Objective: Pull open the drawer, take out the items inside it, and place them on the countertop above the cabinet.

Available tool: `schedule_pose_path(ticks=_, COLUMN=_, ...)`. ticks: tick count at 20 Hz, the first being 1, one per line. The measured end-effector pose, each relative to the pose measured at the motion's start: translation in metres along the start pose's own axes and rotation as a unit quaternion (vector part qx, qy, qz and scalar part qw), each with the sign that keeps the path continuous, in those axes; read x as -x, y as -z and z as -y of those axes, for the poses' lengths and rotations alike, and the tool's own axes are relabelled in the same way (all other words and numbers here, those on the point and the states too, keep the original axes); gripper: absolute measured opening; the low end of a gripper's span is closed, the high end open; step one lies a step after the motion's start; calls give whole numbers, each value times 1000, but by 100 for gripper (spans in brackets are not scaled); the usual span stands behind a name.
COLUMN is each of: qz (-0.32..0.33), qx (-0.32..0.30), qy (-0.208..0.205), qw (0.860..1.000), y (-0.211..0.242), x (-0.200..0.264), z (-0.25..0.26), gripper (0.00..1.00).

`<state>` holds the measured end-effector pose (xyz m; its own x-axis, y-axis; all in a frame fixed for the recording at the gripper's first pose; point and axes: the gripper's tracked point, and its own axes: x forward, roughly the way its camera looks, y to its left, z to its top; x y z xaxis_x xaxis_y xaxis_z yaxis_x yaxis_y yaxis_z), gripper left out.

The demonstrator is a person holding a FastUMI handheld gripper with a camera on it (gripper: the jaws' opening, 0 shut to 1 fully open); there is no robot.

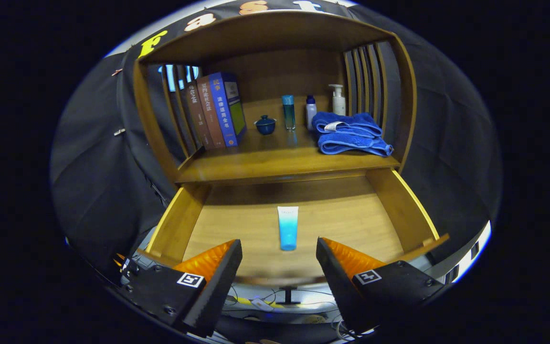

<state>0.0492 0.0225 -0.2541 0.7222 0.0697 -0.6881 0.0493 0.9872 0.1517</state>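
The wooden drawer [399, 205] stands pulled out below the cabinet's countertop [275, 162]. A white-and-blue tube [288, 228] lies flat on the drawer floor, its blue end toward me. My gripper [279, 248] hovers over the drawer's front edge, open, with nothing between its fingers. The tube lies just ahead of the fingertips, in line with the gap between them.
On the countertop stand three books [215, 112] at the left, a small dark blue lidded cup [265, 124], a teal bottle [288, 112], a white bottle with blue cap [311, 112], a pump bottle [338, 99] and folded blue towels [351, 134] at the right. Cables lie below the drawer front.
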Motion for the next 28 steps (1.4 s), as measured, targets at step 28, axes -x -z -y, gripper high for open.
schedule_pose_path(ticks=28, qz=-313, qx=26, qy=76, qw=946, y=73, x=-174, z=36, gripper=59)
